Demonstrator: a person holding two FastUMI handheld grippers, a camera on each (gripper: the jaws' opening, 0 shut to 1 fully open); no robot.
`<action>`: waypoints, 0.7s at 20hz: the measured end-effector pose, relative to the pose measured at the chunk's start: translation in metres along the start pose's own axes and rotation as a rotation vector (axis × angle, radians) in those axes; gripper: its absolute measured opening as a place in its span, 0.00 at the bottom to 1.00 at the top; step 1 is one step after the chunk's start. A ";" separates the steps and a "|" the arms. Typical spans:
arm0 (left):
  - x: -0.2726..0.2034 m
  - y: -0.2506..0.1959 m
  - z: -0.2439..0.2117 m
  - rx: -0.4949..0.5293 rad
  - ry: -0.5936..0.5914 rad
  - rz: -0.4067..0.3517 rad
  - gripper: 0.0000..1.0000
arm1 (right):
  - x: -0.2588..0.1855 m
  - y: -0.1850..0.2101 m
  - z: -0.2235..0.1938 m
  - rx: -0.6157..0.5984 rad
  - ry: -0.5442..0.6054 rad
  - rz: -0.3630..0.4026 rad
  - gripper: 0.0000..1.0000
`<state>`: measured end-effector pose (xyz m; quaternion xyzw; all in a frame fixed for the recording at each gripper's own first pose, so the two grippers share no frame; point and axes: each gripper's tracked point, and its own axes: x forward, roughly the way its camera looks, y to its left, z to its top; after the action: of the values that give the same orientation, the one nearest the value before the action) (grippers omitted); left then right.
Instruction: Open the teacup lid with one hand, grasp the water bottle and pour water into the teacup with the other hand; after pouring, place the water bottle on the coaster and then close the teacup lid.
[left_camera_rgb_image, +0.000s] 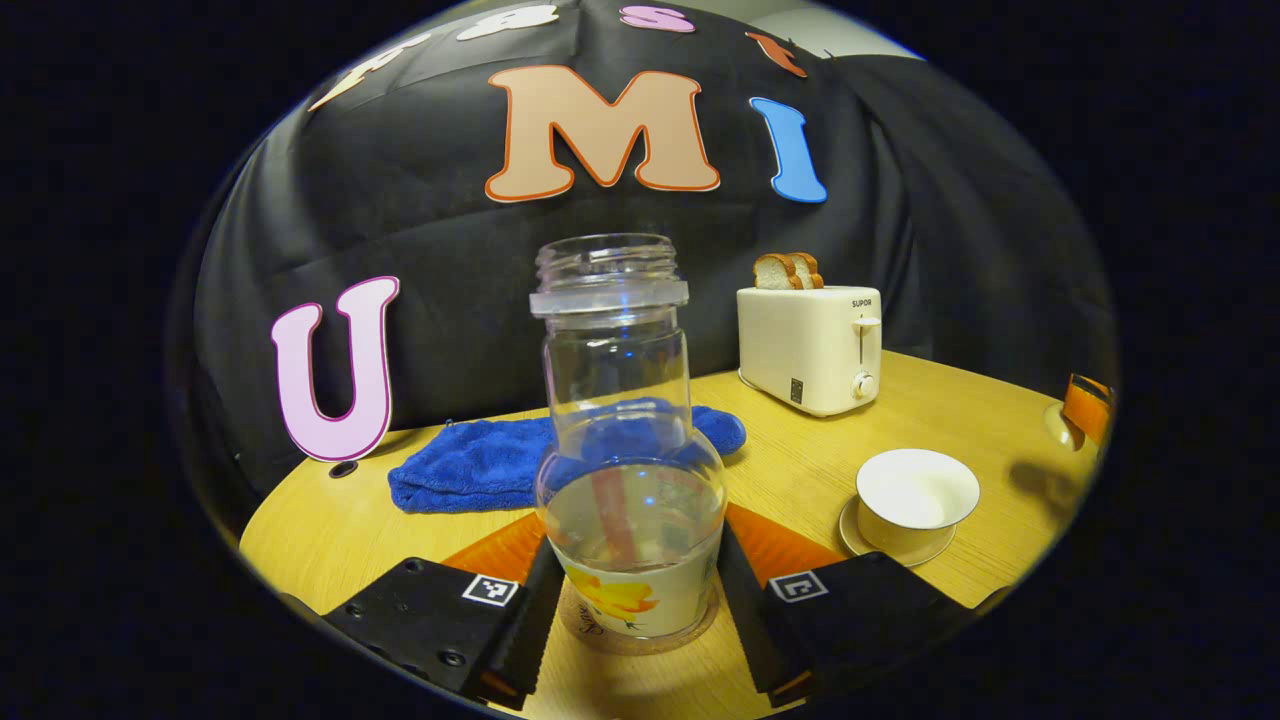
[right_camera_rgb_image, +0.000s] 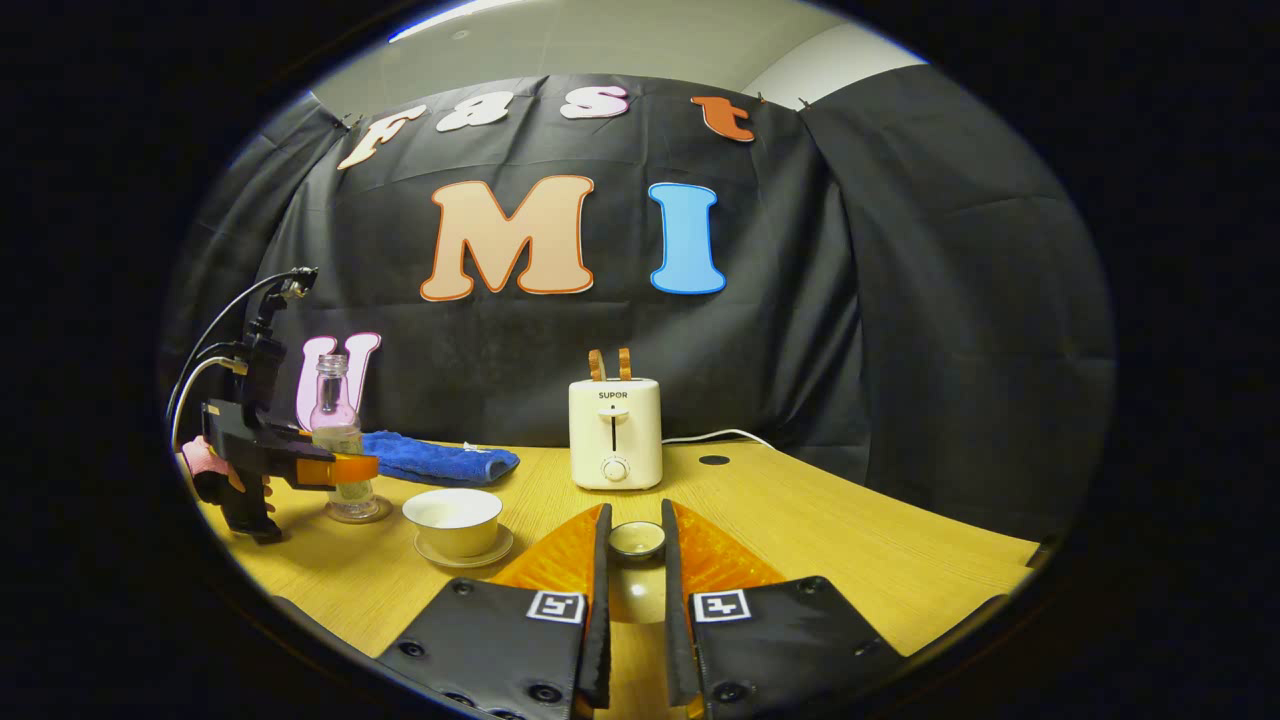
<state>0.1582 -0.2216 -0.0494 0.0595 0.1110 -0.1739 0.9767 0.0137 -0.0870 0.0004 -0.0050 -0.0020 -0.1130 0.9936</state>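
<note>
The bottle (left_camera_rgb_image: 630, 440) stands upright on the coaster (left_camera_rgb_image: 640, 632) at the near left of the table (left_camera_rgb_image: 800, 470), uncapped, with a little water in its base. The left tool (left_camera_rgb_image: 636, 620) brackets its lower body, one finger on each side; whether both press on it, I cannot tell. To its right the cup (left_camera_rgb_image: 917, 495) sits open on its saucer (left_camera_rgb_image: 890, 545). The right tool (right_camera_rgb_image: 635, 590) pinches the lid (right_camera_rgb_image: 636, 540) between its fingers. Farther back lie a blue towel (left_camera_rgb_image: 470, 465) and a toaster (left_camera_rgb_image: 810, 345).
</note>
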 end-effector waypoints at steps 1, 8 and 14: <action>0.001 0.000 0.000 -0.005 -0.001 -0.001 0.76 | 0.000 0.000 0.000 0.000 0.000 0.000 0.26; -0.002 -0.001 -0.005 -0.034 0.000 -0.005 0.89 | 0.000 0.000 0.000 0.000 0.000 -0.001 0.25; -0.006 -0.002 -0.007 0.003 -0.011 -0.007 0.90 | 0.000 0.000 -0.001 -0.001 0.002 -0.001 0.25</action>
<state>0.1504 -0.2204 -0.0550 0.0594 0.1055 -0.1778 0.9766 0.0141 -0.0871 -0.0001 -0.0052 -0.0009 -0.1136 0.9935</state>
